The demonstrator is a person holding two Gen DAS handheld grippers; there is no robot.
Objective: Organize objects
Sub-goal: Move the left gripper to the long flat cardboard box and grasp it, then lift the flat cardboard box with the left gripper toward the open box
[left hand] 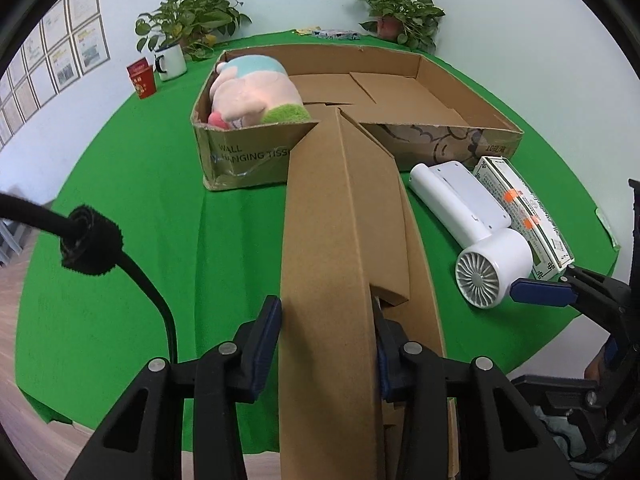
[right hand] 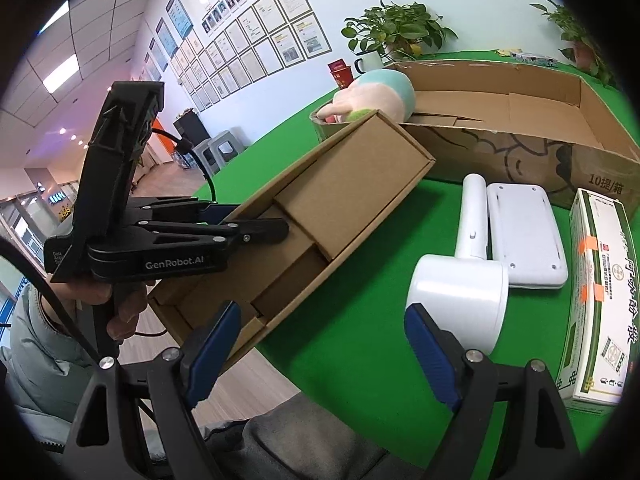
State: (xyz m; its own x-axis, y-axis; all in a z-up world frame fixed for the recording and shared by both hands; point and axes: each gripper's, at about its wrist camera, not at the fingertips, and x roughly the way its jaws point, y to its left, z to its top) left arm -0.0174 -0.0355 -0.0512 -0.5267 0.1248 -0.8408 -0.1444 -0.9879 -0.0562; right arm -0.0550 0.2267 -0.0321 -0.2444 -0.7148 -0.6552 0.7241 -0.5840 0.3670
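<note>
Bright, even indoor light from ceiling panels [right hand: 60, 74], casting only soft shadows on the green tablecloth [left hand: 140, 208]. Strong fisheye bending and black vignette at the edges. Sharp centre, slight softness toward the rim.

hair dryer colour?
White hair dryer, grey rear grille; clearest in the right wrist view.

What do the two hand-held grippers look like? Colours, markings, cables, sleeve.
Left hand-held gripper: black plastic linkage with silver pivot pins, blue finger pads, white "GenRobot.AI" lettering on its side, a black cable trailing off. Right hand-held gripper: same black frame, blue pads. Light grey-green padded sleeve on the left arm.
</note>
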